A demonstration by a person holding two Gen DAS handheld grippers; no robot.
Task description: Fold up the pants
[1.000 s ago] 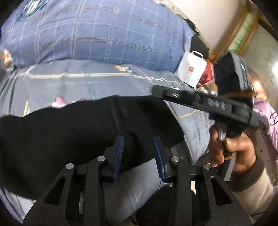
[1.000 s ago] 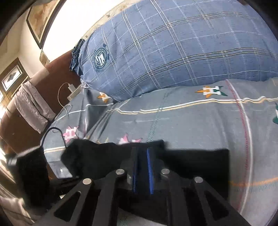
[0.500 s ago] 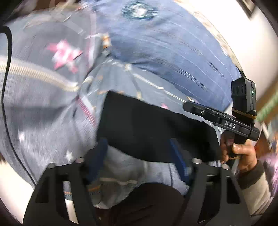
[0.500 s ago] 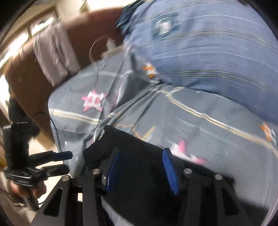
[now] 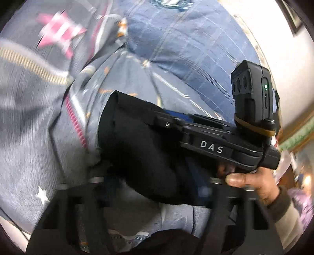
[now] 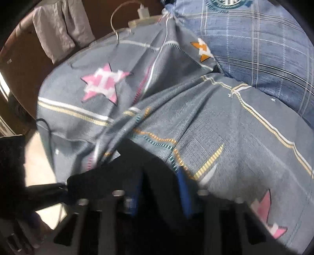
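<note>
The black pants lie folded on the grey star-print bedsheet, at the near edge of the bed. My left gripper is open, its jaws wide apart around the near end of the pants. In the left wrist view my right gripper lies across the top of the pants, its blue pads against the cloth. In the right wrist view the right gripper is open, with the black pants between and under its blue pads.
A big blue plaid pillow lies at the head of the bed. A white charger and cable sit at the bed's far corner. A brown headboard with grey cloth stands to the left. Bare floor lies beside the bed.
Both grippers opened wide and swung left along the bed. The right gripper let go of the pants and has come down over the folded pants, close to the left gripper.
</note>
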